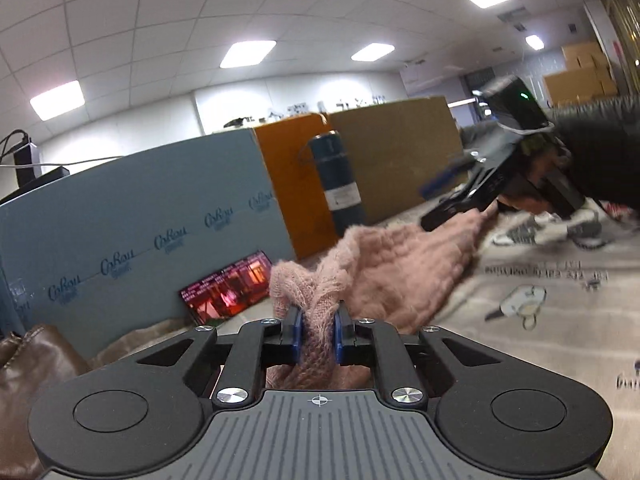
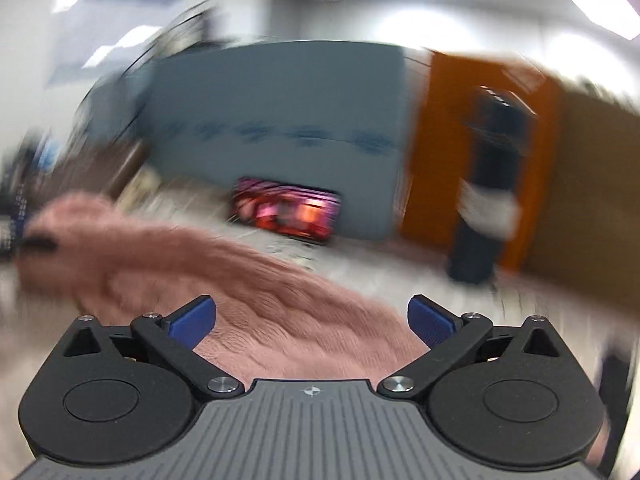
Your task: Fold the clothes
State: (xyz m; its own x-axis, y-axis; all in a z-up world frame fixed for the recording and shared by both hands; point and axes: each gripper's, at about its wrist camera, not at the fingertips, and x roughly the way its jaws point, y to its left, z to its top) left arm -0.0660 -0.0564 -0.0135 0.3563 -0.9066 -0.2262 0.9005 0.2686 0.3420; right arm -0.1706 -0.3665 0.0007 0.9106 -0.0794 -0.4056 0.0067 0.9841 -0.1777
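Observation:
A fluffy pink knitted garment [image 1: 392, 264] lies across a pale printed cloth on the table. My left gripper [image 1: 318, 330] is shut on a bunched end of it, the knit squeezed between the blue pads. My right gripper [image 2: 312, 322] is open, its blue pads wide apart just above the garment [image 2: 280, 312]. In the left wrist view the right gripper [image 1: 452, 208] sits at the garment's far end, held by a hand in a dark sleeve. The right wrist view is motion-blurred.
A grey-blue board [image 1: 140, 216], an orange panel [image 1: 292, 184] and a brown cardboard box [image 1: 396, 156] wall the far side. A dark blue bottle [image 1: 336, 180] stands before them. A lit phone screen [image 1: 228, 290] leans on the board. A brown leather bag [image 1: 28, 368] lies left.

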